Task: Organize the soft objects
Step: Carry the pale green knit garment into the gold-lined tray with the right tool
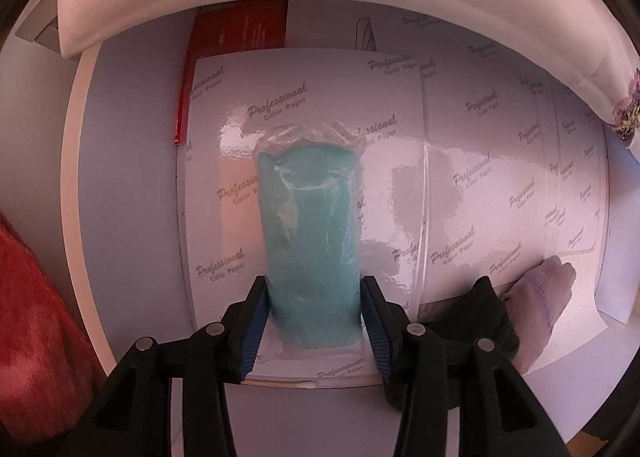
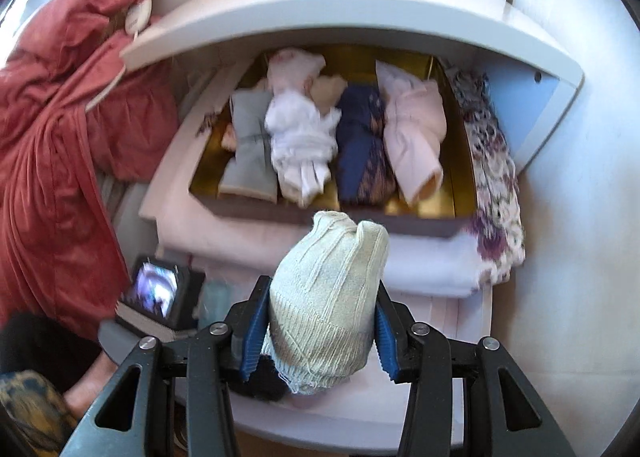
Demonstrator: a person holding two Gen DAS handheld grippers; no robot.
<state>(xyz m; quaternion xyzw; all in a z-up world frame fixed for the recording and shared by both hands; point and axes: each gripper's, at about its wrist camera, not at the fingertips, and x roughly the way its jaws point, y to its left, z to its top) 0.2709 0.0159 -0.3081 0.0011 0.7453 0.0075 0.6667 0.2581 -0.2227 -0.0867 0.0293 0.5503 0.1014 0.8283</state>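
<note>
Above the gold tray point(image 2: 466, 161) of rolled clothes, your right tool point(image 2: 318, 331) clamps a pale knitted roll point(image 2: 326, 297), its long axis pointing away from you toward the tray. The tray's row looks nearly full, so pushing it in could crush the pink roll point(image 2: 414, 149) or snag the rim. Your left tool point(image 2: 316, 321) has its jaws around a wrapped teal roll point(image 1: 310, 229) lying lengthwise on the glossy paper point(image 1: 460, 177); whether the pads still press, you cannot tell. The slick wrap may slip.
</note>
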